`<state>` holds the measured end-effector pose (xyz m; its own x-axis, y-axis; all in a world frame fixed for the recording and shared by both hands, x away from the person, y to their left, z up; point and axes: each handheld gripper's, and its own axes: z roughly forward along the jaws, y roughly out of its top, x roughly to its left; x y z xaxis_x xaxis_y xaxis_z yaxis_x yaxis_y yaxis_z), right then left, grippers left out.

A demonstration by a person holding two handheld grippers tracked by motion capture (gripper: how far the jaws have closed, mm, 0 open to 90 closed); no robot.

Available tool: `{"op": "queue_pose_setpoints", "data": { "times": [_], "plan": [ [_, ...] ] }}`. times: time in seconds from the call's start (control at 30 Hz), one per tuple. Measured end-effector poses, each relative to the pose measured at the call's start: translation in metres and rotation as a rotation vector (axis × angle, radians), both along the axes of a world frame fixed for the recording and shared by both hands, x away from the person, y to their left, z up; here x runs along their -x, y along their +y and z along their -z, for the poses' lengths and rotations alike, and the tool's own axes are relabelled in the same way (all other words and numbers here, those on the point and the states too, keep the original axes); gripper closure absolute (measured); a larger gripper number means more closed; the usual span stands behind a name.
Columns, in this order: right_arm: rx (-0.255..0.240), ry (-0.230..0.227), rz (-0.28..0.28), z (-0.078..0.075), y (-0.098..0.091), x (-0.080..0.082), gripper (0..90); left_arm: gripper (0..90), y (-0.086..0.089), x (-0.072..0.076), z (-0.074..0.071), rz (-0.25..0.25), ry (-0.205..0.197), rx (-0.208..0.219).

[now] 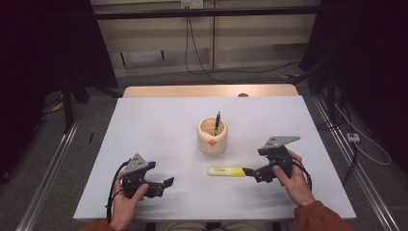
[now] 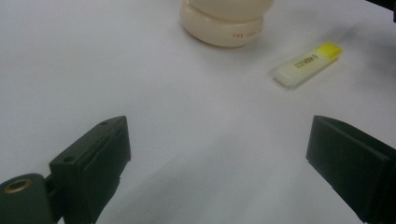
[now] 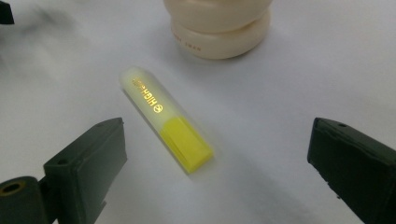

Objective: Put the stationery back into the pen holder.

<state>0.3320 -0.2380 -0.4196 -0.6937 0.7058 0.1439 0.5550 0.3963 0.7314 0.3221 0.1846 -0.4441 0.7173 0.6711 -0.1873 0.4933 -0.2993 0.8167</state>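
Right gripper [image 1: 251, 172]: seen right of centre in the lower half of the high view, held in the person's right hand [image 1: 294, 180]. Its jaws stand wide apart and grasp nothing. In the right gripper view the two black jaws rise from the lower left and lower right corners, with bare table between them.

Highlighter [image 3: 164, 122]: lies flat on the white table [image 1: 159, 125], in the middle of the right gripper view, its yellow end toward the bottom of the frame and its pale end toward the upper left. The yellow end sits just ahead of the gap between the jaws; neither jaw touches it. In the high view the highlighter [image 1: 226, 171] lies crosswise, just left of the right gripper's tips.

Left gripper [image 1: 167, 183]: in the lower left of the high view, held in the left hand [image 1: 126, 202], well apart from the highlighter. Its jaws are likewise spread and empty. In the left gripper view the highlighter [image 2: 307, 64] shows at the upper right.

Wooden cup [image 1: 212, 136]: stands upright near the centre of the high view, above the highlighter and apart from it. A dark pen [image 1: 217, 122] stands tilted inside it.
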Motion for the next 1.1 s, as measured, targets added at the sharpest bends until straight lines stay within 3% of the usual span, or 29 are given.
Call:
{"op": "queue_pose_setpoints", "data": {
  "times": [0.2, 0.27, 0.43, 0.53, 0.6, 0.77, 0.97, 1.1],
  "plan": [
    [0.048, 0.055, -0.053, 0.003, 0.018, -0.017, 10.1, 6.4, 0.000, -0.001, 0.001, 0.006, 0.004, 0.000],
    [0.067, 0.055, -0.072, 0.003, 0.023, -0.023, 13.0, 6.5, 0.001, -0.001, 0.001, 0.006, 0.006, 0.000],
    [0.085, 0.046, -0.185, 0.000, 0.036, -0.034, 12.7, 6.4, 0.001, -0.002, 0.002, 0.009, 0.010, 0.000],
    [0.091, 0.029, -0.201, 0.002, 0.043, -0.036, 15.8, 6.5, 0.000, 0.000, 0.000, 0.012, 0.009, 0.007],
    [0.128, 0.043, -0.235, 0.005, 0.046, -0.035, 18.3, 6.5, 0.000, 0.001, -0.001, 0.019, -0.002, 0.011],
    [0.162, 0.056, -0.267, 0.006, 0.043, -0.034, 26.0, 6.5, 0.001, 0.001, 0.000, 0.019, 0.005, 0.008],
    [0.262, 0.047, -0.363, 0.009, 0.050, -0.035, 34.7, 6.5, -0.001, 0.001, 0.000, 0.023, 0.009, 0.006],
    [0.288, 0.061, -0.425, 0.011, 0.056, -0.038, 43.1, 6.5, -0.002, 0.001, 0.001, 0.027, 0.011, 0.003]
  ]
}}
